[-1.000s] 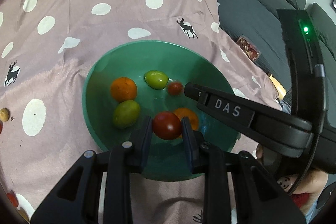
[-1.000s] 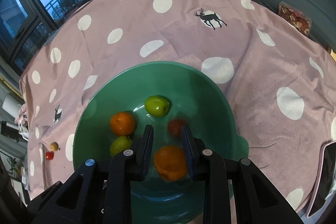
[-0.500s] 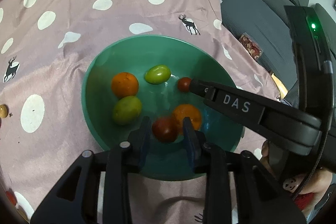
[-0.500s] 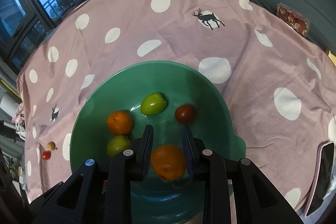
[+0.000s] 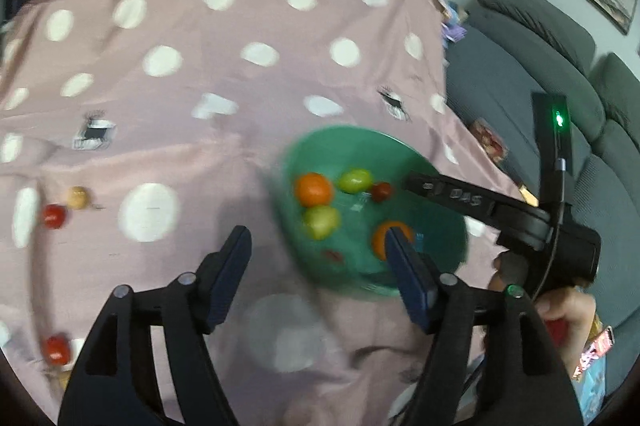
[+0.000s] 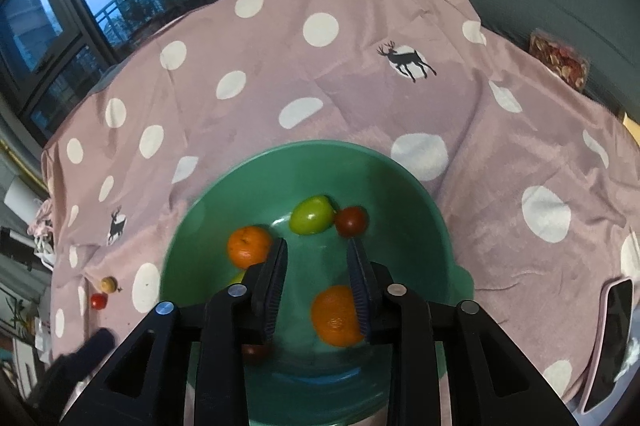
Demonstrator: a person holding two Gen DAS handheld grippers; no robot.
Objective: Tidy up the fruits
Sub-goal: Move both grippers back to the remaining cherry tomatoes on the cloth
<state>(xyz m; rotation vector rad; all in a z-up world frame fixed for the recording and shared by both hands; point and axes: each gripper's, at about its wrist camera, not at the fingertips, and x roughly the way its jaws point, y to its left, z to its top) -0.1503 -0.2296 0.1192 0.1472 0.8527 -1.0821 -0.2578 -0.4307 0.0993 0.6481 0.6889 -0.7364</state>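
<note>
A green bowl [image 5: 352, 136] [image 6: 304, 148] sits on the pink dotted cloth. It holds two oranges [image 6: 249, 246] [image 6: 336, 314], two green fruits [image 6: 312, 214] [image 5: 321, 222], a small red tomato [image 6: 351, 221] and a bigger red tomato [image 6: 256, 352]. My left gripper [image 5: 316, 238] hangs over the bowl's left rim, jaws opening wide with nothing between them. My right gripper [image 6: 317, 246] [image 5: 412, 182] points into the bowl, jaws opening. The nearer orange lies below them by the right finger, and the left pad is clear of it.
Loose on the cloth at the left lie a tan fruit [image 5: 77, 197] and two red ones [image 5: 54, 216] [image 5: 56, 348]. A phone [image 6: 616, 338] rests at the cloth's right edge. A snack packet [image 6: 560, 60] lies on the grey sofa [image 5: 560, 74]. A hand [image 5: 560, 310] holds the right gripper.
My left gripper let the red tomato drop into the bowl, opened wide and pulled back up and to the left. My right gripper's jaws parted and the orange sank into the bowl.
</note>
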